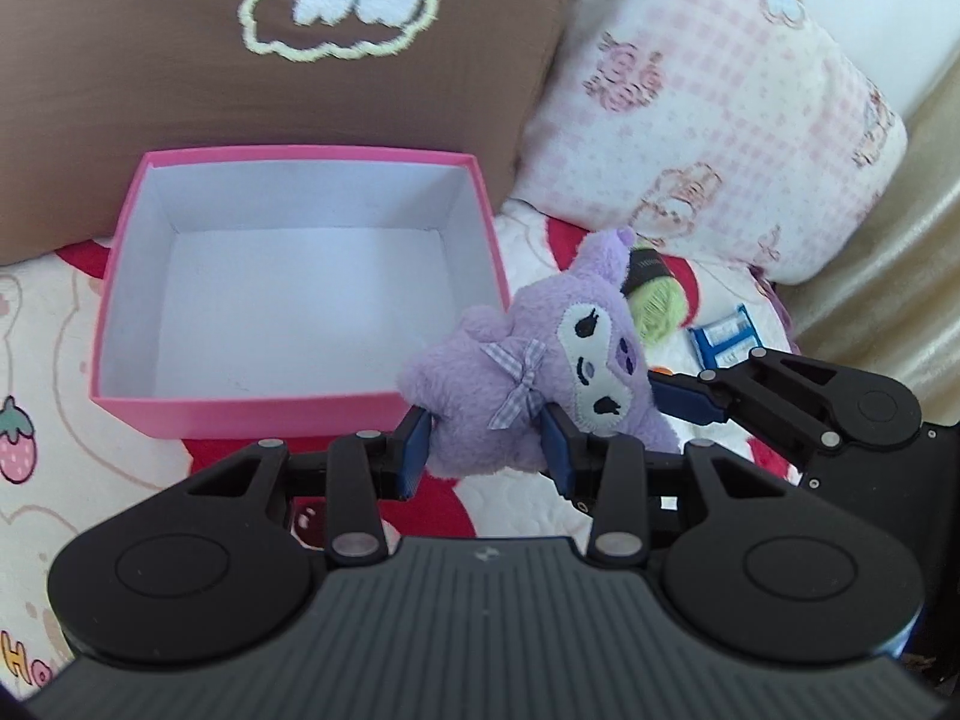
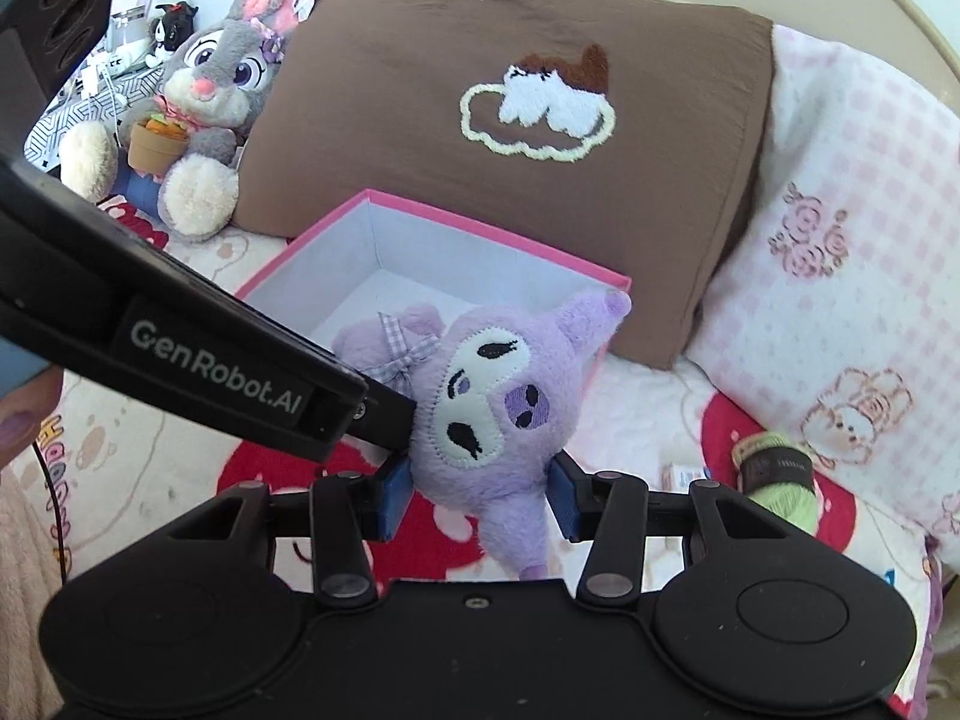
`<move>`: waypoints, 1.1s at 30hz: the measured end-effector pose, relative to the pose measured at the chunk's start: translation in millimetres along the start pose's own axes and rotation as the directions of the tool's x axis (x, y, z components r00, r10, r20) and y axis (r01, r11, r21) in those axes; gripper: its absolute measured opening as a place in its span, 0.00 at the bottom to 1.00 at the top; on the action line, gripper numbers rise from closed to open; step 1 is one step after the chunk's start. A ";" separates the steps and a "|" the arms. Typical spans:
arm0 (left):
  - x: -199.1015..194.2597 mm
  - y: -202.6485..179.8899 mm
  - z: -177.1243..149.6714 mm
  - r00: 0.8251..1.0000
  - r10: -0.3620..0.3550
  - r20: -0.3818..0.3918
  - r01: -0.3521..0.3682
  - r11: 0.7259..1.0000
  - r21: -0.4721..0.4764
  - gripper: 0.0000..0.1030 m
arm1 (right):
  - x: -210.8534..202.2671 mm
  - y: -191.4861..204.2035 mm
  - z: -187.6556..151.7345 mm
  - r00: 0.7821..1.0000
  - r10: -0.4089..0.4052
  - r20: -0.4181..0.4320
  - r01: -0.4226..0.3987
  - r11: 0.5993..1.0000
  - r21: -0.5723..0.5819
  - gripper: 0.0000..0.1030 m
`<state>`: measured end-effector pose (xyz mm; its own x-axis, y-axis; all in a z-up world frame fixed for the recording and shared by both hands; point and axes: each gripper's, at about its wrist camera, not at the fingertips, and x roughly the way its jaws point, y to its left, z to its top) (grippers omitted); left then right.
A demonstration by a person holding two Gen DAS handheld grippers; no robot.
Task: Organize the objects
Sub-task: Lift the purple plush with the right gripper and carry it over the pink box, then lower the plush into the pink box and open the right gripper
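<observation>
The purple plush toy (image 1: 534, 360) hangs above the bed, just beside the empty pink box (image 1: 300, 294). It looks light, soft and squashy, so deep holds on the stuffed bulk seem best. The left tool (image 1: 486, 450) pinches its body; the right tool (image 2: 480, 498) clamps its head.
</observation>
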<state>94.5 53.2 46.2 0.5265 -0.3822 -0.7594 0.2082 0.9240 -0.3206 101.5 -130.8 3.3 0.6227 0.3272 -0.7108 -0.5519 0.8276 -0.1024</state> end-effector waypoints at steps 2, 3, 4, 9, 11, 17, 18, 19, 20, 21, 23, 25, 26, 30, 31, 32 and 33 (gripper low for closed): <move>-1.0 6.4 7.6 1.000 0.020 0.009 -0.020 1.000 -0.006 0.37 | 6.4 2.1 9.2 1.000 0.005 0.016 -0.005 1.000 -0.016 0.50; -1.9 10.6 12.7 1.000 0.027 0.016 -0.027 1.000 -0.010 0.37 | 9.5 4.0 14.5 1.000 0.004 0.023 -0.004 1.000 -0.025 0.50; -1.7 13.5 16.9 0.999 0.032 0.023 -0.032 0.999 -0.010 0.37 | 12.4 5.1 19.7 1.000 0.002 0.027 -0.001 0.999 -0.032 0.50; 3.7 26.8 37.0 0.996 0.085 0.004 -0.085 0.996 -0.005 0.37 | 34.0 4.5 49.7 0.999 0.046 -0.019 -0.046 0.999 -0.023 0.49; 5.3 34.1 42.3 0.995 0.096 0.002 -0.096 0.995 -0.008 0.37 | 42.2 5.6 58.8 0.997 0.064 -0.035 -0.065 0.998 -0.011 0.49; 17.6 65.7 48.1 0.994 0.113 0.011 -0.112 0.991 -0.068 0.37 | 72.1 16.9 74.6 0.993 0.102 -0.053 -0.102 0.995 -0.001 0.49; 21.0 72.6 47.6 0.994 0.111 0.014 -0.110 0.990 -0.084 0.37 | 78.0 18.0 75.7 0.992 0.112 -0.055 -0.112 0.994 0.002 0.49; 24.7 79.5 46.7 0.994 0.108 0.017 -0.106 0.989 -0.099 0.37 | 84.4 19.2 76.6 0.991 0.121 -0.056 -0.121 0.993 0.004 0.49; 29.1 87.1 45.4 0.994 0.104 0.017 -0.102 0.988 -0.115 0.37 | 90.6 20.6 77.3 0.991 0.118 -0.063 -0.117 0.993 0.014 0.49; 34.9 94.8 44.2 0.995 0.102 0.011 -0.099 0.987 -0.129 0.37 | 97.5 22.2 77.5 0.989 0.127 -0.069 -0.126 0.992 0.016 0.49; 44.9 107.1 42.0 0.995 0.101 -0.001 -0.100 0.986 -0.134 0.37 | 111.6 23.3 76.7 0.985 0.150 -0.082 -0.149 0.989 0.028 0.49; 53.7 118.7 39.7 0.995 0.097 -0.011 -0.097 0.985 -0.142 0.37 | 124.5 24.4 75.5 0.982 0.169 -0.090 -0.166 0.985 0.039 0.49; 58.7 125.4 38.8 0.995 0.095 -0.017 -0.097 0.984 -0.153 0.37 | 130.5 24.9 74.8 0.979 0.178 -0.094 -0.174 0.984 0.049 0.49; 75.3 143.5 35.9 0.995 0.093 -0.036 -0.097 0.982 -0.164 0.37 | 152.0 26.5 70.3 0.974 0.202 -0.105 -0.194 0.978 0.075 0.48; 79.7 147.9 35.4 0.995 0.088 -0.043 -0.095 0.981 -0.169 0.37 | 157.1 26.5 68.9 0.972 0.209 -0.112 -0.200 0.976 0.085 0.48; 84.0 151.8 34.9 0.995 0.085 -0.052 -0.093 0.980 -0.175 0.37 | 161.5 26.5 67.8 0.968 0.221 -0.118 -0.211 0.973 0.090 0.48; 87.9 155.4 34.8 0.995 0.082 -0.062 -0.092 0.979 -0.181 0.37 | 166.1 27.0 66.6 0.966 0.225 -0.124 -0.213 0.972 0.096 0.48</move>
<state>201.9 163.5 -50.7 0.4899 -0.3047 -0.8168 0.0062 0.9381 -0.3463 227.0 -23.8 -71.1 0.4089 0.4454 -0.7965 -0.6161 0.7786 0.1191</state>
